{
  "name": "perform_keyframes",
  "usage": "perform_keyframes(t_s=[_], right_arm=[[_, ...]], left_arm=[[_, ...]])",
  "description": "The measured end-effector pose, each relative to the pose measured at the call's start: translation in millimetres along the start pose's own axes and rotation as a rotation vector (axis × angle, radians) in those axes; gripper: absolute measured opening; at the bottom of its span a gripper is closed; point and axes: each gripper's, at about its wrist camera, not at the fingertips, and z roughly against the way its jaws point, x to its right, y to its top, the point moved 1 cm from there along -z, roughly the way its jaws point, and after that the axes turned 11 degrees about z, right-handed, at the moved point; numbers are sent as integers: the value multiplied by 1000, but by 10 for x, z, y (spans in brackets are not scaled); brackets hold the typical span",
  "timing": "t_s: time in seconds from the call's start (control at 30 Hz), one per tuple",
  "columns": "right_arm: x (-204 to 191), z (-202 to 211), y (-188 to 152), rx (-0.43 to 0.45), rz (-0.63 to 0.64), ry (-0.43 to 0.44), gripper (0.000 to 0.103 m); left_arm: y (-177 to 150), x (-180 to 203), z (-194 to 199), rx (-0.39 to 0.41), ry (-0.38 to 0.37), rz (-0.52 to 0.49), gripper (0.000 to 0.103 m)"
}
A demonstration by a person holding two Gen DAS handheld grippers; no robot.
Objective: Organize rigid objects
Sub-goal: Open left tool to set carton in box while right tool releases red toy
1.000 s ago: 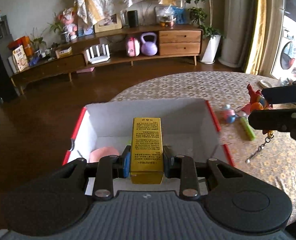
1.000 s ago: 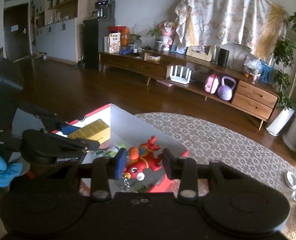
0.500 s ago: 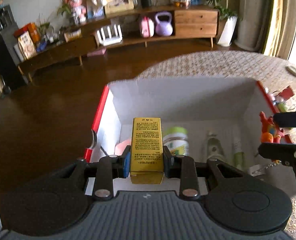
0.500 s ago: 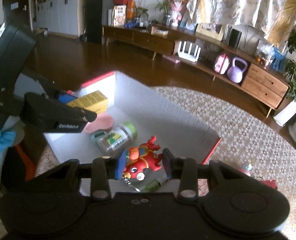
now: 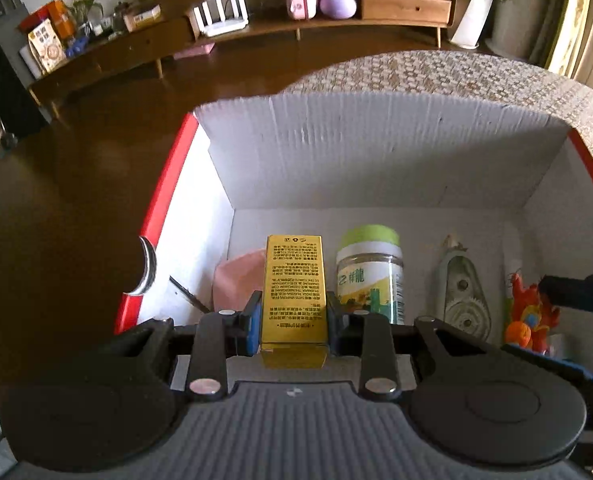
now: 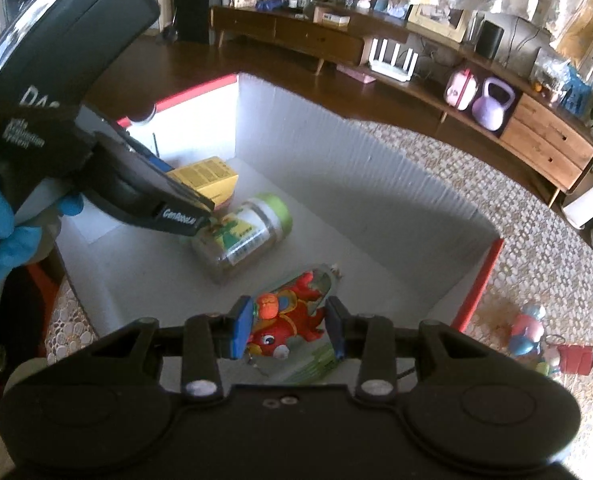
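Note:
My left gripper (image 5: 294,320) is shut on a gold box (image 5: 294,288) and holds it inside the white, red-edged cardboard box (image 5: 376,160), above a pink item (image 5: 238,280). The gold box also shows in the right wrist view (image 6: 204,180). My right gripper (image 6: 288,326) is shut on a red dragon toy (image 6: 286,320) and holds it low inside the box (image 6: 376,168), over a clear dispenser (image 6: 320,280). The toy also shows in the left wrist view (image 5: 530,316). A green-lidded jar (image 5: 370,272) lies on the box floor between the grippers.
A tape dispenser (image 5: 462,292) and a slim tube (image 5: 510,264) lie in the box at the right. On the patterned tablecloth (image 6: 536,264) outside the box lie a small blue-pink toy (image 6: 530,328) and a red item (image 6: 574,358). A wooden sideboard (image 5: 256,28) stands beyond.
Both grippers have moved forward and down into the box with their loads. The dragon toy now hangs low near the box floor, and the gold box sits deeper over the pink item.

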Motion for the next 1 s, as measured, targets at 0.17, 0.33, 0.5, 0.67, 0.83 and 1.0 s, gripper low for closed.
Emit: perform_keyframes(t_s=[0.17, 0.33, 0.5, 0.67, 0.83, 1.0], right_arm=[[27, -64, -21, -34, -44, 14, 38], [28, -58, -23, -39, -48, 13, 39], [16, -38, -28, -37, -48, 12, 39], [16, 25, -41, -18, -63, 18, 40], [47, 167, -51, 21, -95, 21, 44], [77, 324, -59, 61, -128, 32, 52]], left_arm=[[-5, -28, -54, -40, 0, 17, 30], [9, -35, -72, -65, -3, 32, 30], [24, -49, -58, -59, -16, 42, 30], [14, -56, -28, -52, -21, 56, 30], [-12, -56, 69, -27, -24, 62, 31], [-46, -33, 198, -4, -20, 60, 33]])
